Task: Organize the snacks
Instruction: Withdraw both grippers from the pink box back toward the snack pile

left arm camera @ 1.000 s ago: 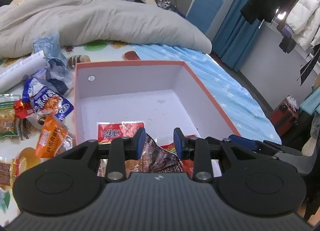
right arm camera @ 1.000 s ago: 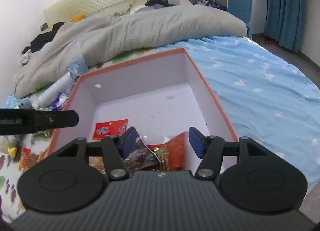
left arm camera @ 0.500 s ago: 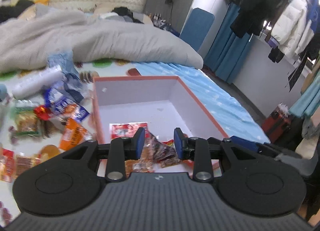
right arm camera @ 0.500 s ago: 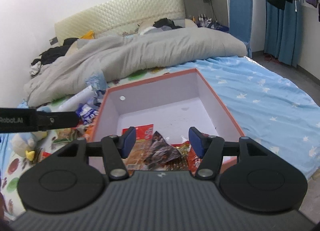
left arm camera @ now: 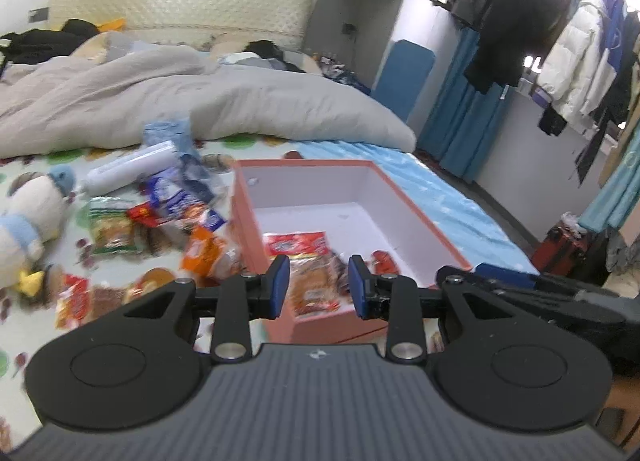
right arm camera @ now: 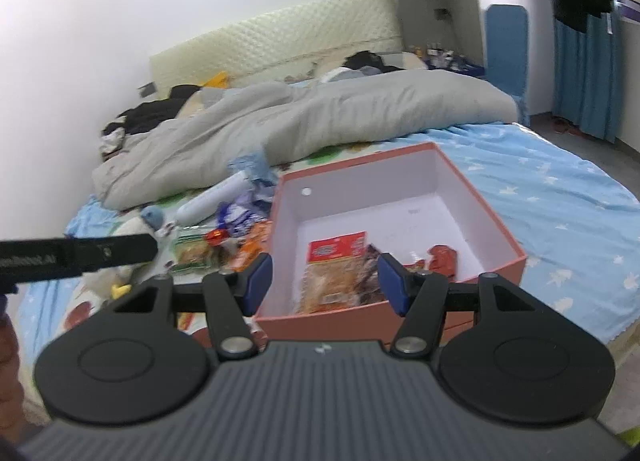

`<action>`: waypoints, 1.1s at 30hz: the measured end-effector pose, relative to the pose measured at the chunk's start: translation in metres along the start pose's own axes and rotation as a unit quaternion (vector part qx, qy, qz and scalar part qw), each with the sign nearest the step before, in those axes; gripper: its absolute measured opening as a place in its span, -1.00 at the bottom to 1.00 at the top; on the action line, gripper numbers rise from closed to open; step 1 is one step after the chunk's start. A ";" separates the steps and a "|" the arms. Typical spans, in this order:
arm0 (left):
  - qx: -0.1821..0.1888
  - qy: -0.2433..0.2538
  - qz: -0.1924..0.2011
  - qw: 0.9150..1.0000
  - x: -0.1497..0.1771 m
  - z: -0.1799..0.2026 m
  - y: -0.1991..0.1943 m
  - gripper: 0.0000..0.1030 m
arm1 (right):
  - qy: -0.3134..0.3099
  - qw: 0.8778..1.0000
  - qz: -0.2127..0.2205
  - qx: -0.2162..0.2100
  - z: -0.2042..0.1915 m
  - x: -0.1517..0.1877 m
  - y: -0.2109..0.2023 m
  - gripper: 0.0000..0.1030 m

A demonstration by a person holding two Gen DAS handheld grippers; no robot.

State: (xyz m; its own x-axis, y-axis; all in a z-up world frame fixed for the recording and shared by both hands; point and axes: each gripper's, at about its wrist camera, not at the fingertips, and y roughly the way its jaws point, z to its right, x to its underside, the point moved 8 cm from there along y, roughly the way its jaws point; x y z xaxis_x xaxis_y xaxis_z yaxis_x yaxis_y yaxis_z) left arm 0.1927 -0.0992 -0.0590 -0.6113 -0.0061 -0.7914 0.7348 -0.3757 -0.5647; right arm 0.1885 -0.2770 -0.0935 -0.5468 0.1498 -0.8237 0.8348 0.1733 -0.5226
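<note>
An orange box [left arm camera: 424, 217] with a white inside lies on the bed and also shows in the right wrist view [right arm camera: 472, 185]. Several snack packets lie at its near end, among them a red-topped one [left arm camera: 296, 243] [right arm camera: 338, 249]. More loose snack packets [left arm camera: 172, 221] [right arm camera: 224, 241] lie on the sheet left of the box. My left gripper [left arm camera: 319, 283] is open and empty, held above and before the box's near wall. My right gripper [right arm camera: 325, 281] is open wider and empty, also above the near wall. The left gripper's body [right arm camera: 76, 253] shows at the left of the right wrist view.
A grey duvet [left arm camera: 180, 101] is heaped behind the snacks. A plush toy [left arm camera: 32, 209] and a white roll [left arm camera: 132, 167] lie at the left. The blue star sheet [right arm camera: 560, 197] stretches right of the box. Coats [left arm camera: 560, 33] hang at the right; a red suitcase [left arm camera: 560, 249] stands on the floor.
Both grippers have pulled back and up away from the box, so more of the bed and the loose snacks shows. The packets stay in the box. Both jaws remain open.
</note>
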 end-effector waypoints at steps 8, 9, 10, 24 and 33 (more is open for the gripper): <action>-0.045 -0.023 0.009 0.999 0.028 -0.032 -0.048 -0.03 | -0.036 0.998 0.015 -0.042 -0.041 0.015 -0.019 0.18; -0.050 -0.026 0.008 0.998 0.031 -0.036 -0.052 -0.01 | -0.039 0.998 0.014 -0.045 -0.046 0.018 -0.021 0.18; -0.055 -0.029 0.008 0.998 0.036 -0.040 -0.057 -0.01 | -0.043 0.998 0.009 -0.046 -0.050 0.022 -0.022 0.18; -0.119 -0.065 0.029 0.990 0.091 -0.079 -0.104 0.35 | -0.050 0.994 -0.030 -0.092 -0.086 0.064 -0.019 0.18; -0.136 -0.097 0.012 0.986 0.120 -0.110 -0.092 0.70 | -0.053 0.994 -0.042 -0.091 -0.102 0.081 -0.001 0.18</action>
State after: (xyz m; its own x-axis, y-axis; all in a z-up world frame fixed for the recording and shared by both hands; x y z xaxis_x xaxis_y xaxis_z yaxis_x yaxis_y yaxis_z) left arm 0.0846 0.0365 -0.1277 -0.6177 -0.1991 -0.7608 0.7855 -0.1100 -0.6090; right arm 0.1372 -0.1657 -0.1370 -0.5967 0.0263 -0.8020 0.7556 0.3548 -0.5506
